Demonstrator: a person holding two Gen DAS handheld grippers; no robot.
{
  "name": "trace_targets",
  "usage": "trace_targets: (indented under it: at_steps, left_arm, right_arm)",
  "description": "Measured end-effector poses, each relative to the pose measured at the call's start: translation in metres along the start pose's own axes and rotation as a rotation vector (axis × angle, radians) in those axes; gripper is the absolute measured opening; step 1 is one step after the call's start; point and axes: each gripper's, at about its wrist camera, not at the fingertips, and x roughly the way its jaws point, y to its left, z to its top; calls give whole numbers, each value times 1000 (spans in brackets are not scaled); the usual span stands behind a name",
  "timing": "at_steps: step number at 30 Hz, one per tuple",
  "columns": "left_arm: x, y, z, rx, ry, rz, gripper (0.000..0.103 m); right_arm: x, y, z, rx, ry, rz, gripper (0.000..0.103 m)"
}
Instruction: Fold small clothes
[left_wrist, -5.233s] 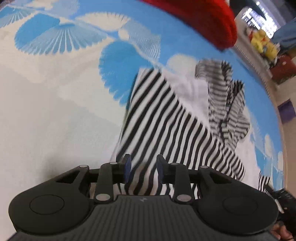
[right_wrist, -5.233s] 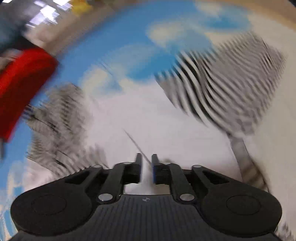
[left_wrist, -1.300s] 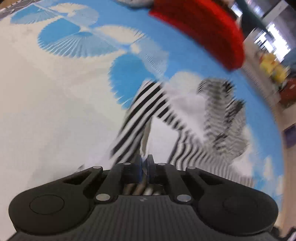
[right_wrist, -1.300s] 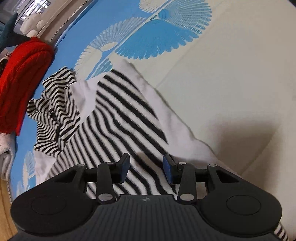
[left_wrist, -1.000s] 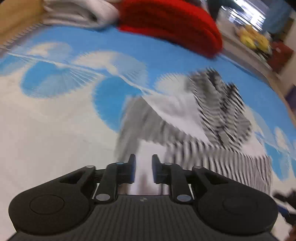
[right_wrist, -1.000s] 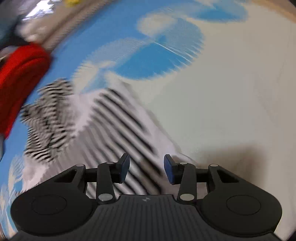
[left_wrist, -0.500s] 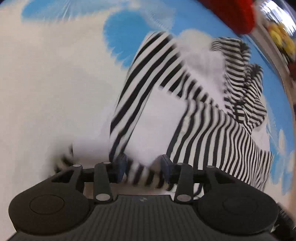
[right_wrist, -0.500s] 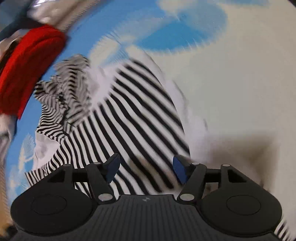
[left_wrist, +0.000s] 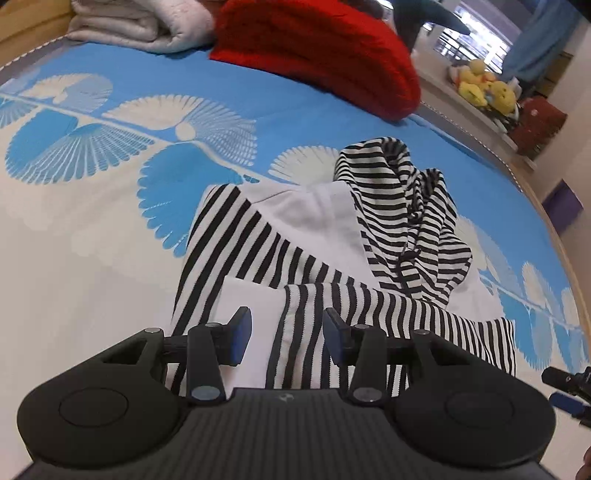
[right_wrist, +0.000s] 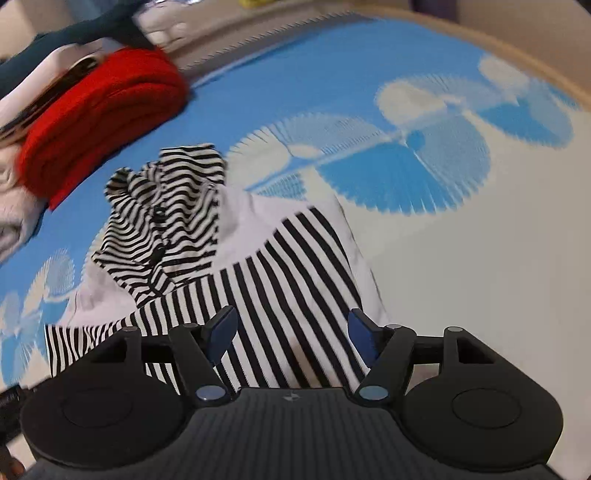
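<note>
Both grippers hang empty: my left gripper (left_wrist: 287, 331) and right gripper (right_wrist: 292, 332), jaws just spread apart, nothing pinched. The striped garment (left_wrist: 295, 266) lies half-folded on the bedspread (left_wrist: 92, 229), hood at one o'clock, so I judge it's released to settle.

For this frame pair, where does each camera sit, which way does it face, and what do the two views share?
Left wrist: sits on the left gripper, looking down and forward over the striped garment on the blue-and-white bedspread; its own open fingers show, plus part of the other gripper at the right edge.
Right wrist: sits on the right gripper, facing the same garment from its other side; its wider-open fingers show.
Shared: the striped garment, the bedspread and the red folded knit.
</note>
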Motion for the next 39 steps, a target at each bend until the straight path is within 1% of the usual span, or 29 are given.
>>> trace_targets:
  at_steps: [3,6,7,8,9,10,12,13,15,17,19,21,23,24,26,30,32,33,34,36,38,39]
  left_arm:
    - [2,2,1,1,2,-12,46]
    - [1,4,3,35,-27,21,43]
    - [-1,4,4,55,-44,32,36]
    - [-4,2,4,82,-62,39,31]
    - [-8,0,5,114,-80,40,21]
    - [-12,-2,7,142,-100,39,15]
    - [-24,-5,11,189,-147,58,9]
    - [-32,-6,14,189,-168,72,9]
    - [-44,-5,24,146,-183,73,9]
    - [-51,-9,39,97,-170,72,9]
    - [-52,-21,61,70,-156,79,9]
    - [-51,-38,85,78,-151,67,9]
    - [-45,-61,108,135,-159,75,9]
    - [-39,-76,120,173,-167,90,9]
    - [-23,-96,141,212,-160,89,9]
    - [35,-130,180,212,-46,62,9]
    - [69,-152,193,248,-13,93,9]
    - [87,-164,198,282,0,103,10]
    - [105,-174,201,301,0,118,12]
    - [139,-189,210,312,-9,153,14]
    - [169,-198,219,277,-7,163,26]
    - [183,-200,223,259,-4,161,40]
  right_arm:
    - [-3,2,4,-80,-11,1,69]
    - [-7,-1,4,-141,-16,-13,69]
    - [-7,-2,5,-151,-18,-16,69]
    - [-9,-2,5,-161,-21,-17,69]
    - [-10,-4,7,-173,-24,-19,69]
    - [-12,-4,8,-182,-27,-23,69]
    - [-15,-7,11,-200,-33,-21,69]
    - [-16,-9,13,-201,-33,-14,69]
    - [-18,-13,16,-203,-33,-1,69]
    - [-20,-18,18,-217,-42,-13,69]
    - [-20,-22,19,-224,-48,-35,69]
    - [-21,-27,22,-216,-50,-27,68]
    - [-23,-32,24,-192,-44,-6,68]
    - [-23,-35,26,-182,-44,3,68]
    - [-24,-38,30,-172,-46,4,68]
    - [-22,-45,37,-168,-51,-12,68]
    - [-20,-45,39,-192,-55,-31,68]
    - [-20,-45,40,-204,-58,-41,68]
    - [-19,-45,42,-214,-63,-56,68]
    - [-18,-45,44,-218,-66,-58,68]
    - [-17,-44,46,-210,-58,-41,68]
    - [-15,-44,46,-209,-55,-38,68]
